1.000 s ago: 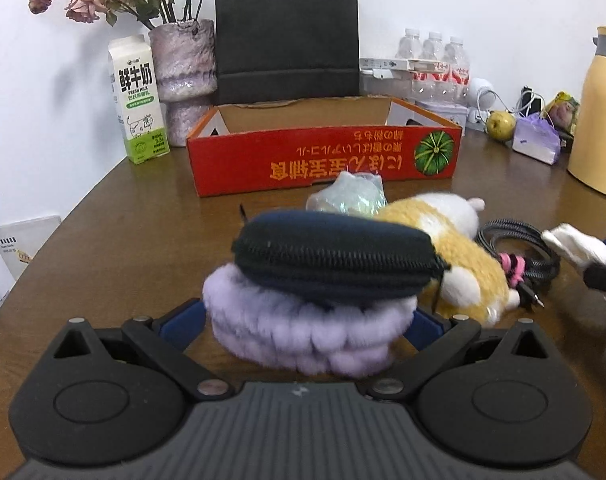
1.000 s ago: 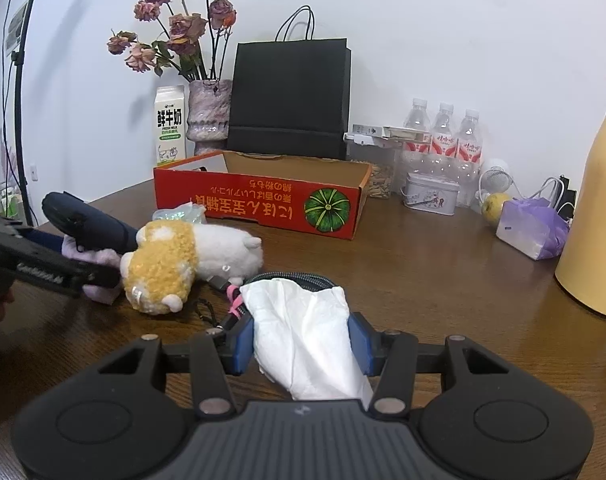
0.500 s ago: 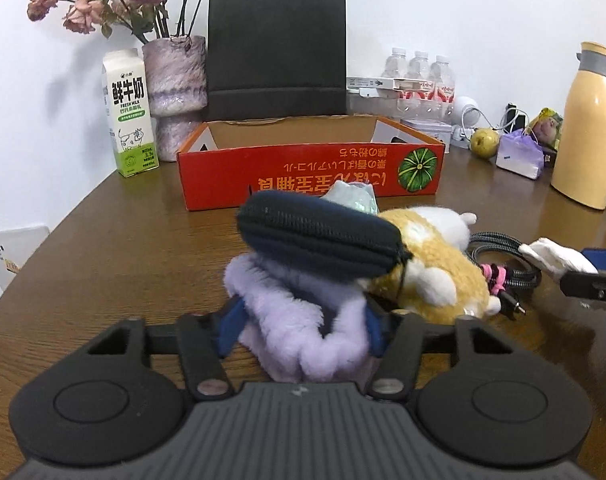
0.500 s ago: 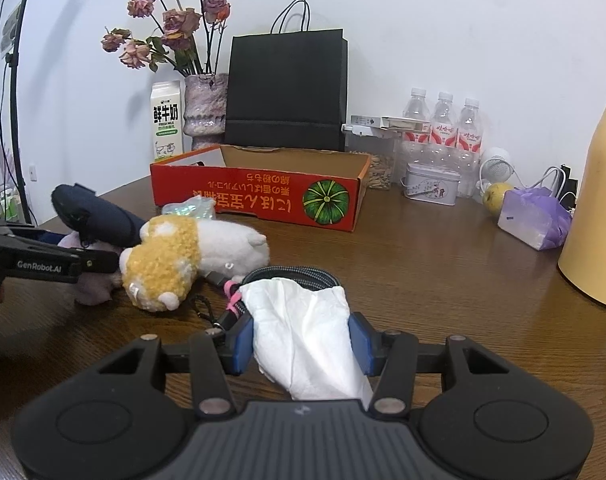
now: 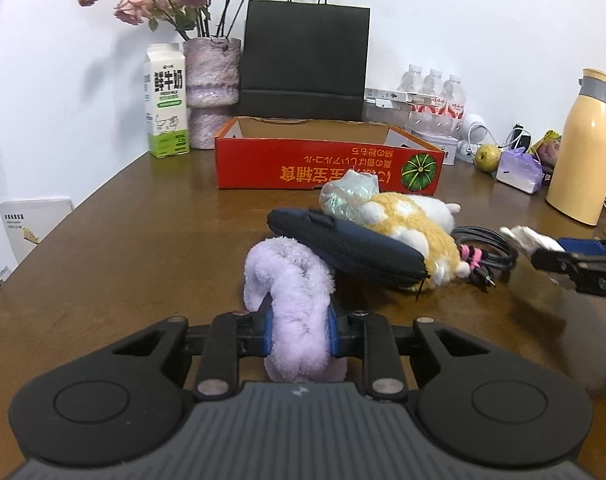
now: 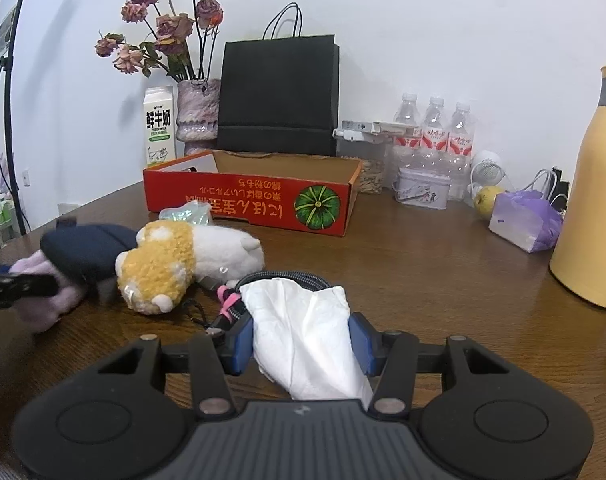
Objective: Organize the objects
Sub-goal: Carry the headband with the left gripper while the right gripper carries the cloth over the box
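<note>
Lilac fluffy headband pinched in left hand-held gripper; white tissue clamped in right hand-held gripper.

The dark pouch hides part of the plush toy; the cable lies partly behind the tissue.

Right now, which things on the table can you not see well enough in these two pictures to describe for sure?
- Inside of the red box: both views, hidden by its front wall.
- Lower part of the purple fluffy item: left wrist view, hidden by the left gripper.
- Black cable: right wrist view, mostly covered by the white tissue in the right gripper.
- Small print on the milk carton: too small.
</note>
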### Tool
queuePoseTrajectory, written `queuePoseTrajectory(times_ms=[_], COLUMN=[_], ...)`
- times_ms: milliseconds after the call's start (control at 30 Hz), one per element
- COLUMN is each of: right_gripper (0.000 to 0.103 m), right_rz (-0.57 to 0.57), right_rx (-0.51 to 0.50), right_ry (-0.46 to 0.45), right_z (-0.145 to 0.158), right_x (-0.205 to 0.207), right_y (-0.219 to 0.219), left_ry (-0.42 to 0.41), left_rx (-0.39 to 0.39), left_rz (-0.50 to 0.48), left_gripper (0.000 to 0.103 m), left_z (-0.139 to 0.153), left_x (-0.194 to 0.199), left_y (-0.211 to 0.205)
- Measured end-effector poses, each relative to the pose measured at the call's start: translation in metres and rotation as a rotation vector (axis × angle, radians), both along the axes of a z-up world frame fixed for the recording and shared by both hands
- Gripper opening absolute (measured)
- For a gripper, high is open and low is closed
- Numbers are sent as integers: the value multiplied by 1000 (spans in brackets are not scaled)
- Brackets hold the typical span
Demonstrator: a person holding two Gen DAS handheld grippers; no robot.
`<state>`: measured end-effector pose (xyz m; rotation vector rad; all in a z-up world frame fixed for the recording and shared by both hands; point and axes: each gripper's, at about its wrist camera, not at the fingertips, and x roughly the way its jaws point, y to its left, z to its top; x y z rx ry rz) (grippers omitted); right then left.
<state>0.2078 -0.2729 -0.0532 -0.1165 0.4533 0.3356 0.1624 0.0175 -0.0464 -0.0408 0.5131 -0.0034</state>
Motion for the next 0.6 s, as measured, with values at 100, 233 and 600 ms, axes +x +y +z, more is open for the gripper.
queuePoseTrajectory(times_ms=[100, 233, 600], right_gripper=[49, 49, 49], right_rz=[-1, 25, 107], right_rx=[-8, -1, 8], right_ry=[-24, -38, -73], right_z=[1, 3, 17], right_x=[-5, -15, -36], right_y=[2, 8, 35], left_ry=[-14, -49, -118], left_rx=[7, 1, 23], left_rz=[13, 32, 10], left_gripper=[24, 24, 25], left_z=[2, 14, 39], left_x=[-15, -27, -30], left_y=[5, 11, 6])
